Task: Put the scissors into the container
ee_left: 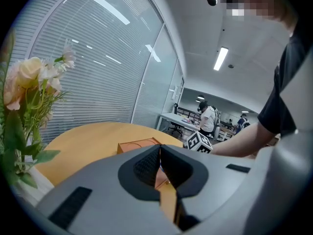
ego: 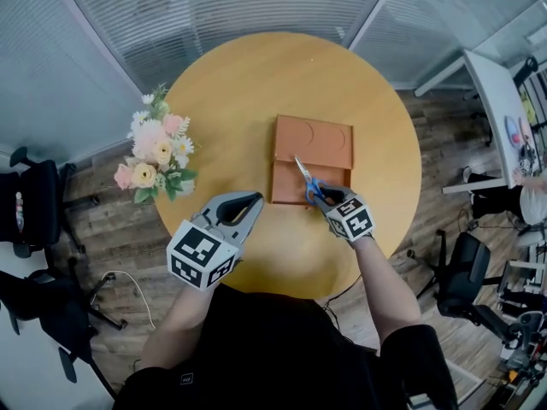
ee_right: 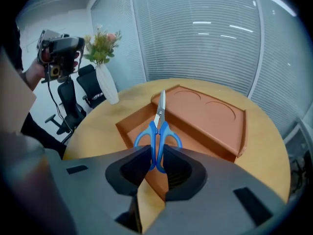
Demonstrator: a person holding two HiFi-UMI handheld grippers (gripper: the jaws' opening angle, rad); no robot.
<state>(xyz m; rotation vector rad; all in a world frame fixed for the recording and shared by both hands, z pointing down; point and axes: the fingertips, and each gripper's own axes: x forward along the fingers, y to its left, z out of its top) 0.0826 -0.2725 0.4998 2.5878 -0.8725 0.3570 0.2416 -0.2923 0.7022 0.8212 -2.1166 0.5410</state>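
Observation:
The blue-handled scissors (ee_right: pixel 158 131) (ego: pixel 309 183) hang above the low front compartment of the orange container (ee_right: pixel 205 116) (ego: pixel 312 139), blades pointing away toward its raised back shelf. My right gripper (ee_right: pixel 156 163) (ego: pixel 329 196) is shut on the scissors' handle loops. My left gripper (ego: pixel 248 202) (ee_left: pixel 159 168) stays over the table to the left of the container, jaws together with nothing between them.
The round wooden table (ego: pixel 231 92) carries the container near its centre. A vase of flowers (ego: pixel 158 156) (ee_left: pixel 27 106) stands at the table's left edge. Office chairs (ego: pixel 38 203) stand on the floor to the left, and glass walls with blinds lie behind.

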